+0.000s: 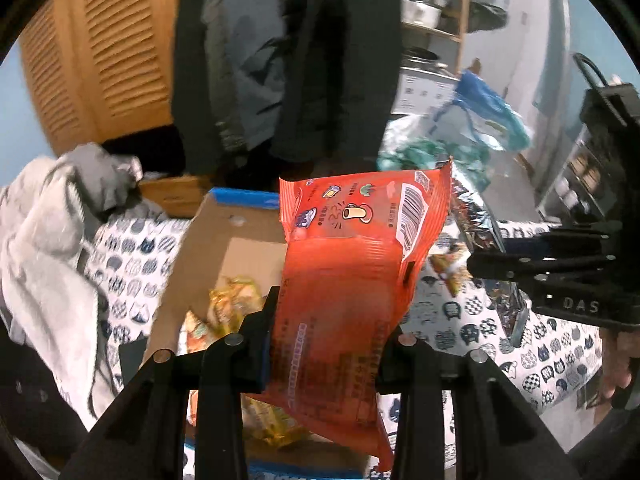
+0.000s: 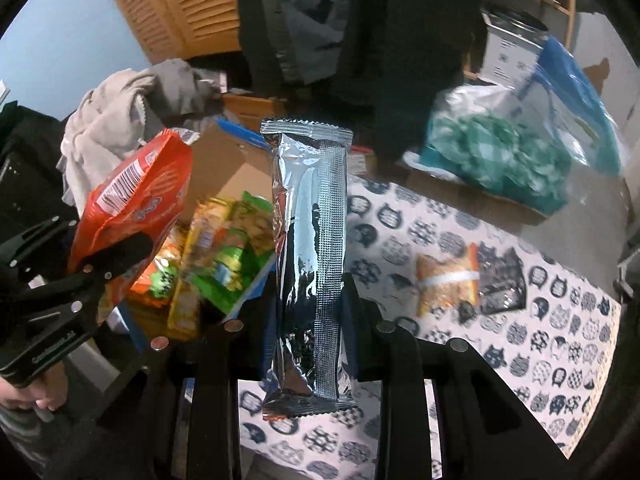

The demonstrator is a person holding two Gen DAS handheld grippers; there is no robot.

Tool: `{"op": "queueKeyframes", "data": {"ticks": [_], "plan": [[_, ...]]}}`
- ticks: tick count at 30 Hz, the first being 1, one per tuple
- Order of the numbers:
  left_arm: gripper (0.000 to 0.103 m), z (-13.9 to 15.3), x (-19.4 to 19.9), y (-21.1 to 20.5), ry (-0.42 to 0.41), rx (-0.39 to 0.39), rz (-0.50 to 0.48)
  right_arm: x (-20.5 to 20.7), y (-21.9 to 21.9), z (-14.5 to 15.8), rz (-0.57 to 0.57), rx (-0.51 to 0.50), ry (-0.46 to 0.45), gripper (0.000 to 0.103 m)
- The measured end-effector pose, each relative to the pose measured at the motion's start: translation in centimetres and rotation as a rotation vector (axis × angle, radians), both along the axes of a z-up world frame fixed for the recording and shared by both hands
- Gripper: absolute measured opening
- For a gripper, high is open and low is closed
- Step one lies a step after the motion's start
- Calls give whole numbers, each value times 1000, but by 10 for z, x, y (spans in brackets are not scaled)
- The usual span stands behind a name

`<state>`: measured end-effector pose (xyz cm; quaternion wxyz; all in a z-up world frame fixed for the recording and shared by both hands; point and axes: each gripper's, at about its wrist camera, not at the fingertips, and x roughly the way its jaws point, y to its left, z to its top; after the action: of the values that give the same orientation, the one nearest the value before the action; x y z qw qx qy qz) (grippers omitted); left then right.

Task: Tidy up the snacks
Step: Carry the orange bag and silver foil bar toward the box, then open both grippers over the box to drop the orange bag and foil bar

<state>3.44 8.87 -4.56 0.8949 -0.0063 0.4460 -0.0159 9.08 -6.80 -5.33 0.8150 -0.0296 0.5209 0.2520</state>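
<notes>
My left gripper (image 1: 326,336) is shut on an orange snack packet (image 1: 352,264) and holds it above an open cardboard box (image 1: 208,248) with yellow and green snack packs inside. The orange packet also shows in the right wrist view (image 2: 136,200), with the left gripper (image 2: 116,260) on it. My right gripper (image 2: 310,312) is shut on a long silver foil packet (image 2: 310,256), held upright beside the box (image 2: 224,168). The right gripper also shows in the left wrist view (image 1: 488,256) with the silver packet (image 1: 480,220).
A cat-print cloth (image 2: 520,320) covers the table. On it lie an orange snack pack (image 2: 444,280) and a dark packet (image 2: 502,282). A bag of teal-wrapped items (image 2: 500,160) stands at the back right. Grey clothing (image 1: 48,240) is heaped at the left.
</notes>
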Motion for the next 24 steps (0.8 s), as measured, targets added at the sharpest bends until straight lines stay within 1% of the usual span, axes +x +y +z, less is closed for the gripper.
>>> {"op": "queueKeyframes", "data": {"ticks": [3,9,14,19,24], "plan": [[36,-5,0,22,18,-22,46,4,22,-2,23,12,15,27],[36,-18,-2,56,40,-28,115,8,59,-10,59,26,50,27],[36,-32,-3,78,76,-32,161,9,85,-16,84,34,78,27],[36,-44,-1,91,112,-40,188,9,108,-25,104,22,104,27],[36,-50,0,94,127,-43,196,8,121,-33,109,9,123,27]]}}
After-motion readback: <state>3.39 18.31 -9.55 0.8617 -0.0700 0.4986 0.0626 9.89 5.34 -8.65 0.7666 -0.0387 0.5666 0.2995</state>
